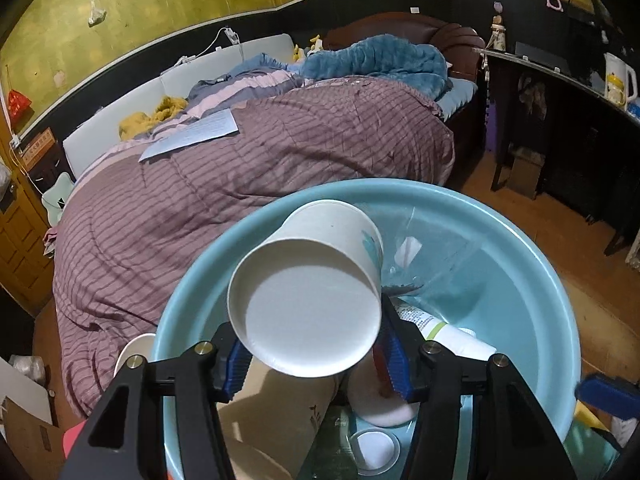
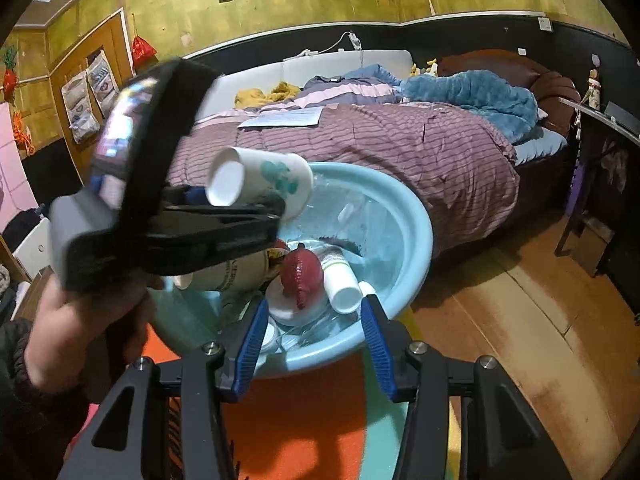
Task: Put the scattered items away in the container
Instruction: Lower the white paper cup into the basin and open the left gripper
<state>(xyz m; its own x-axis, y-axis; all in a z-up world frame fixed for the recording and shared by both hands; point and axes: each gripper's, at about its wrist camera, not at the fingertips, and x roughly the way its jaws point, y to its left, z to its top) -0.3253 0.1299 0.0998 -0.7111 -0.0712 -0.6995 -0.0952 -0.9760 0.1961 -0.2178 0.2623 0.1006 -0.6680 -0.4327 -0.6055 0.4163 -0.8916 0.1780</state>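
My left gripper (image 1: pixel 316 364) is shut on a white paper cup (image 1: pixel 308 296) and holds it on its side, base towards the camera, above the light blue basin (image 1: pixel 532 240). The right wrist view shows the same cup (image 2: pixel 260 188) in the left gripper (image 2: pixel 256 208) over the basin (image 2: pixel 412 220). In the basin lie a red rubber toy (image 2: pixel 300 276), a white tube (image 2: pixel 340 280), a clear plastic bag (image 1: pixel 436 248), a cardboard-coloured box (image 1: pixel 276 420) and small white lids. My right gripper (image 2: pixel 316 344) is open and empty at the basin's near rim.
A bed with a purple striped quilt (image 1: pixel 240 184) stands just behind the basin. A dark cabinet (image 1: pixel 560 128) lines the right wall. The basin rests on an orange and teal mat (image 2: pixel 304 412) on a wooden floor (image 2: pixel 540 320).
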